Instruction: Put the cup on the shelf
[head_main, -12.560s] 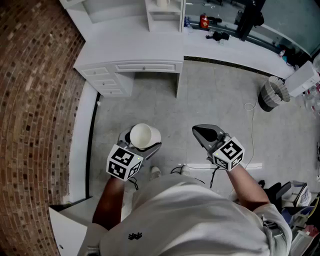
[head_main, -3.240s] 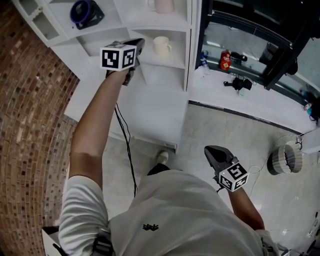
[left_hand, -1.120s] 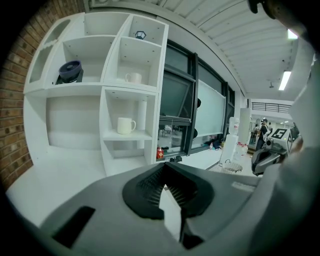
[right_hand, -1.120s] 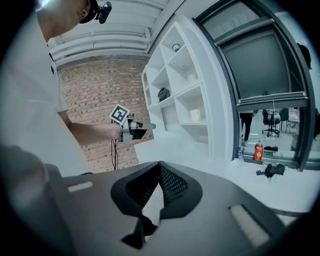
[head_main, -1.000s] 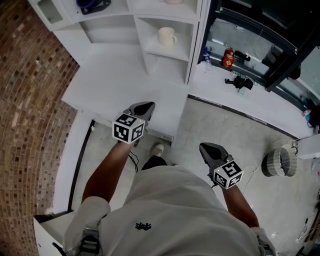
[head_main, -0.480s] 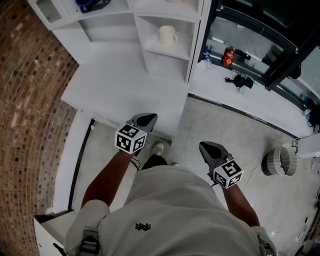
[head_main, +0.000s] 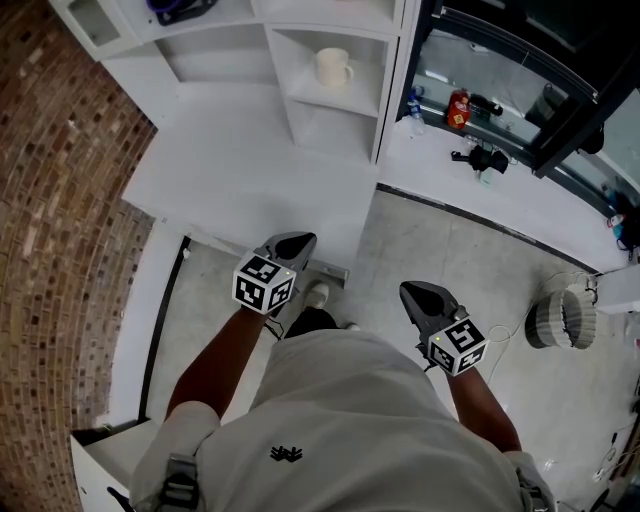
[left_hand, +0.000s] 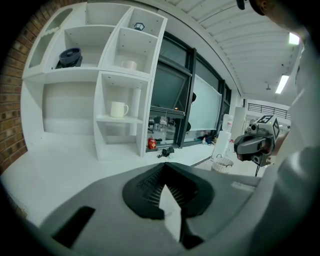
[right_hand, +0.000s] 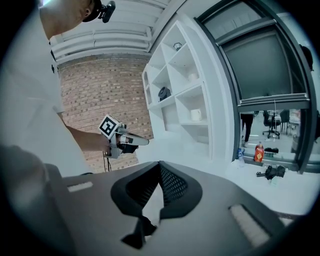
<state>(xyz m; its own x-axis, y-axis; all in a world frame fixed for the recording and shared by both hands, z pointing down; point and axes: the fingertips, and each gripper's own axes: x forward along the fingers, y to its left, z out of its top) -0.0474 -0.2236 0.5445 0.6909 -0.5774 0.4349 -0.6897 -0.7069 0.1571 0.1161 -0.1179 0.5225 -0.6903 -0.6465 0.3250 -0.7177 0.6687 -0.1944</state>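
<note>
step: placement looks done. cup (head_main: 333, 67) stands upright on the shelf (head_main: 350, 100), in the lower right compartment, alone there, handle to the right in the head view; nothing touches it. left gripper (head_main: 297, 240) hangs low over the near edge of the desk (head_main: 240, 170), well apart from the cup, jaws pressed together with nothing between them. right gripper (head_main: 415, 292) sits at the person's side over the floor, jaws likewise closed on nothing. judgement: task is at its end; the next move calls for no grasp, only keeping both tools clear of the shelf, or a check that the cup sits back from the board's front edge. materials: cup is a plain cream cylinder with 1 loop handle, smooth, looks glazed, so likely slick under ribbed pads. shelf and desk are flat white board, matte, square-cornered compartments. jaw pads are dark, finely ribbed, set in grey moulded shells; each tool carries a cube with black and white markers. brick wall (head_main: 60, 200) at left, rough and coursed. a 2nd pale cup (left_hand: 129, 64) stands 1 compartment higher.
</note>
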